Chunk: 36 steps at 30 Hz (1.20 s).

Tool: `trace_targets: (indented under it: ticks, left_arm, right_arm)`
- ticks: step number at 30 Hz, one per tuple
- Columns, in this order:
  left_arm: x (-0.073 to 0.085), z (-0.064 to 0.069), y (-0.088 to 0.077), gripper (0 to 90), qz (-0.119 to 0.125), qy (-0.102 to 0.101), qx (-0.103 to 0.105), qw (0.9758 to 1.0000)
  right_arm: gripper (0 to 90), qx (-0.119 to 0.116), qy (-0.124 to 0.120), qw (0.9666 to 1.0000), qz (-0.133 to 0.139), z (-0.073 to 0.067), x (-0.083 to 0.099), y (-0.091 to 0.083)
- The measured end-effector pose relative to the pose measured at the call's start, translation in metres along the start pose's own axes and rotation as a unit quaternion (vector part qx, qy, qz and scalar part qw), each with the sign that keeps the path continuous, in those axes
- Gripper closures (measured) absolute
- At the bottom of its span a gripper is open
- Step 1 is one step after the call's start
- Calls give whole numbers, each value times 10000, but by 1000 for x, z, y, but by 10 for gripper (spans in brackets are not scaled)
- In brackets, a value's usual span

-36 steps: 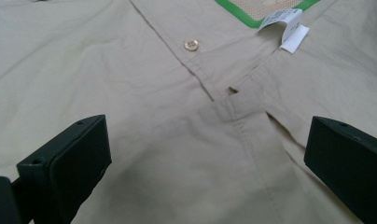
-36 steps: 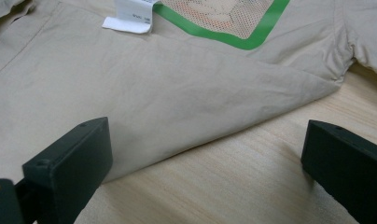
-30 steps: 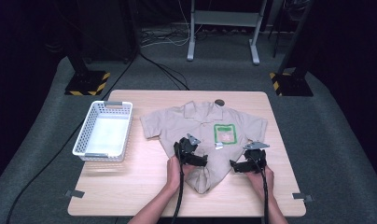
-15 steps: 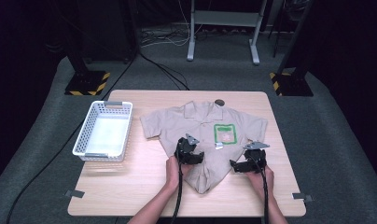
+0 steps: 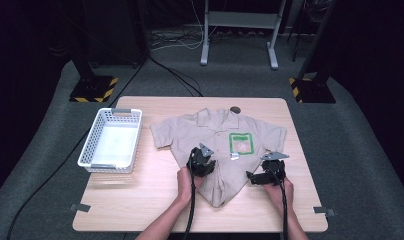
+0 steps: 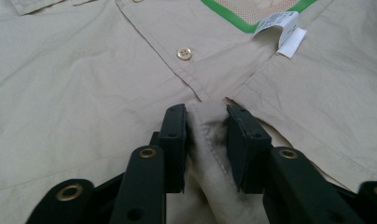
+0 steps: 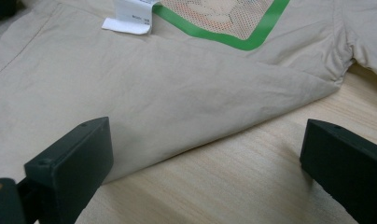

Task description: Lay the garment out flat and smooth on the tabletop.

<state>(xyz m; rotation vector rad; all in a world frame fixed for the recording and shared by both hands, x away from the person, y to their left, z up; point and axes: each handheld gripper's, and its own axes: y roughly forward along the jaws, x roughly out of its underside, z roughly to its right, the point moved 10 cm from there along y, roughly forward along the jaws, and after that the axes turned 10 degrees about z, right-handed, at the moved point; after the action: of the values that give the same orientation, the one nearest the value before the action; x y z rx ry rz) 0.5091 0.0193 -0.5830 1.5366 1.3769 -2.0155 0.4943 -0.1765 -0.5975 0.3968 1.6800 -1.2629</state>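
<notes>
Beige short-sleeved shirt [image 5: 215, 145] lies flat mid-bench, collar toward frame top; left gripper [image 6: 206, 135], jaws just closing, pinches its front placket fold, right gripper [image 7: 205, 163] wide at lower-right side edge.

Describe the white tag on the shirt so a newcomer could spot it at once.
On the wooden table lies a beige shirt, right of the white basket. Find its green-bordered chest patch. The white tag hangs off that patch's lower corner, the one white scrap on the cloth.
</notes>
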Motion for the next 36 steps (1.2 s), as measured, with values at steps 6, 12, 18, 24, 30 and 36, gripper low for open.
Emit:
trace_targets:
  ticks: [6, 12, 18, 24, 30, 36]
  left_arm:
    - [-3, -3, -7, 771, 89, -18, 13, 10000]
    - [-8, -5, -15, 786, 192, -29, 36, 9998]
    - [-12, -9, -26, 791, 273, -35, 37, 9996]
    - [-15, -13, -37, 793, 343, -34, 15, 9994]
    - [-17, -17, -50, 794, 443, -50, -15, 9990]
    - [-19, -19, -60, 799, 513, -59, -24, 9987]
  right_arm:
    - [16, 0, 0, 10000, -1, 0, 0, 0]
    - [17, 1, 0, 10000, -1, 0, 0, 0]
    - [16, 4, 0, 10000, -1, 0, 0, 0]
    - [17, 5, 2, 10000, -3, 0, 0, 0]
    - [17, 5, 2, 10000, -3, 0, 0, 0]
    - [17, 7, 2, 10000, -1, 0, 0, 0]
